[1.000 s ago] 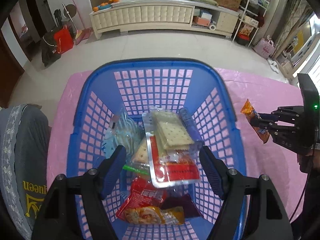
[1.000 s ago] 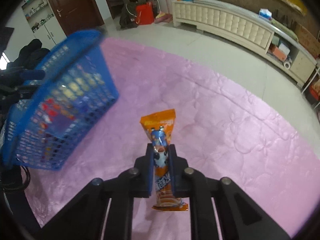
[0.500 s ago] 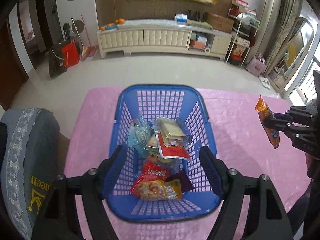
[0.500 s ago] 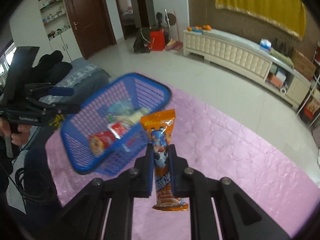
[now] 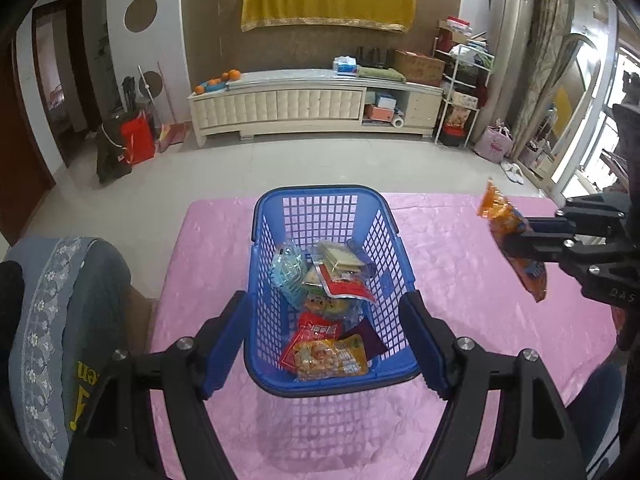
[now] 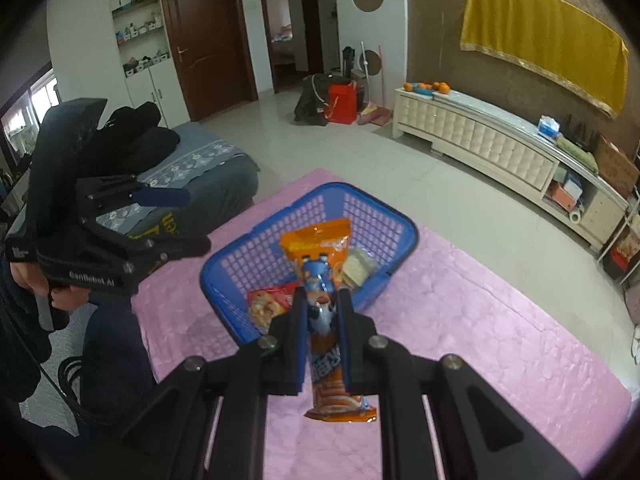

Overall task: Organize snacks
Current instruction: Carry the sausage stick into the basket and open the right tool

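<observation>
A blue plastic basket [image 5: 324, 204] stands on the pink tablecloth [image 5: 460, 272] and holds several snack packets, with crackers [image 5: 340, 258] at the back and a red-orange pack [image 5: 324, 356] in front. It also shows in the right wrist view [image 6: 240, 264]. My left gripper [image 5: 326, 344] is open and empty, raised above the basket's near end. My right gripper [image 6: 322, 320] is shut on an orange snack packet [image 6: 320, 264], held in the air to the right of the basket. The packet also shows in the left wrist view [image 5: 514, 240].
A grey-blue covered chair [image 5: 52, 320] stands left of the table. The table's far edge drops to a tiled floor [image 5: 280, 164]. A white sideboard [image 5: 312, 106] and a metal shelf rack [image 5: 460, 92] stand against the far wall.
My left gripper has lifted up and back from inside the basket, still open. My right gripper has risen with the orange packet and swung toward the basket.
</observation>
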Demonstrator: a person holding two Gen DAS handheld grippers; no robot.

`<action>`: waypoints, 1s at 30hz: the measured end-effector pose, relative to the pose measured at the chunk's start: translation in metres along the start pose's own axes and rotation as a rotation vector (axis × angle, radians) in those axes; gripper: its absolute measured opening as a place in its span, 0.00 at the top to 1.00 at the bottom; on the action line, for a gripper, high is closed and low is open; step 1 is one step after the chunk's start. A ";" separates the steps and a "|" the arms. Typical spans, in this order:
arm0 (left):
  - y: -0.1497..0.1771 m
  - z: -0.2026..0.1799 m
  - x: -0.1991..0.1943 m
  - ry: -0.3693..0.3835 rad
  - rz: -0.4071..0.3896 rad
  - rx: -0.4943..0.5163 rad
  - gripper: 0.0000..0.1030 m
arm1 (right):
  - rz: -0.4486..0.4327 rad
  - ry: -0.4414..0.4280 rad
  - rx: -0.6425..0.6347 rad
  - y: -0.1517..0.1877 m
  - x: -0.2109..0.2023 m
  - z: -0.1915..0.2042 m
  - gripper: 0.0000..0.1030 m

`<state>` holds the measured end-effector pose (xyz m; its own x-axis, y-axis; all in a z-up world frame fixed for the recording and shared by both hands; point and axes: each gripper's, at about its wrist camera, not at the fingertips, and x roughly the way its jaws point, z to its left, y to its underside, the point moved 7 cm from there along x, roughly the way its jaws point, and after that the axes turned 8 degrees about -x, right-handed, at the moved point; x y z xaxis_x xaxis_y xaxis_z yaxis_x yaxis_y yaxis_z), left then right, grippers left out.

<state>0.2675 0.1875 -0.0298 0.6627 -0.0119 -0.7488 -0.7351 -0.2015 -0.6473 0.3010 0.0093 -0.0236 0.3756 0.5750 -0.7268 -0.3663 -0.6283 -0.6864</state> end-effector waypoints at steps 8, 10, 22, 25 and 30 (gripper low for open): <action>0.009 0.011 0.002 0.043 -0.003 0.016 0.28 | 0.016 -0.017 -0.023 -0.013 0.024 0.026 0.83; 0.011 0.016 0.006 0.028 -0.009 0.026 0.28 | 0.030 -0.030 -0.023 -0.015 0.036 0.030 0.83; 0.024 0.058 0.038 0.012 0.022 -0.057 0.28 | 0.152 -0.054 -0.045 -0.013 0.112 0.047 0.83; 0.027 0.066 0.041 0.012 0.019 -0.088 0.28 | 0.185 -0.057 -0.037 -0.008 0.128 0.046 0.83; 0.032 0.076 0.047 0.011 0.017 -0.119 0.28 | 0.251 -0.031 -0.090 0.004 0.146 0.053 0.83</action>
<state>0.2646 0.2548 -0.0965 0.6524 -0.0267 -0.7574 -0.7242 -0.3165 -0.6127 0.3090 0.1189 -0.1341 0.2561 0.4104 -0.8752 -0.3668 -0.7965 -0.4807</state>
